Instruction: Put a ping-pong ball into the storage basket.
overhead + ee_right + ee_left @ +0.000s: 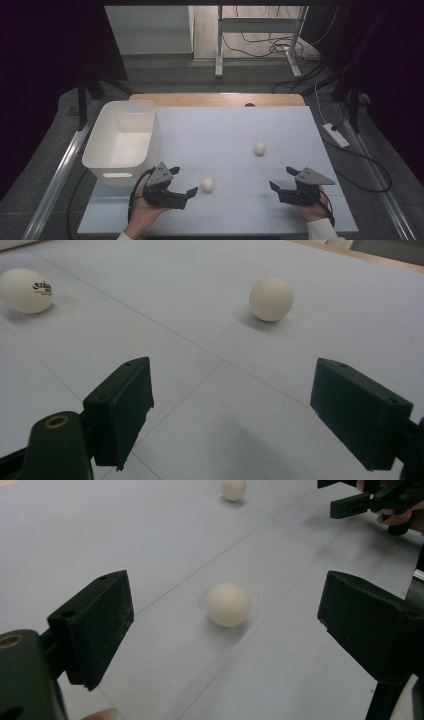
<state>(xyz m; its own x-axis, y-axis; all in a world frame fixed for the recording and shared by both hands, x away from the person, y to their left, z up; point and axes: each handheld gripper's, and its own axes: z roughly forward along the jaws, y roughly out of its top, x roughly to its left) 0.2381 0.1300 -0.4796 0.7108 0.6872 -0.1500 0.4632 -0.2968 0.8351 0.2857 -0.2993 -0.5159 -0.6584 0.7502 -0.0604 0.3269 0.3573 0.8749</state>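
- Left claw gapes wide with nothing in it, its jaws aimed at the near white ball, which lies on the desk just ahead of them
- Right claw also wide open and empty, low over the desk
- Far white ball rests toward the middle, apart from both
- White bin stands at the left edge

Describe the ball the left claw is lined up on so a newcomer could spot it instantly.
Start at the tall white plastic bin on the left of the pale grey table mat. Just right of its near corner, in front of the open left claw, lies a small white round ball. It sits nearer the person than the other white ball.
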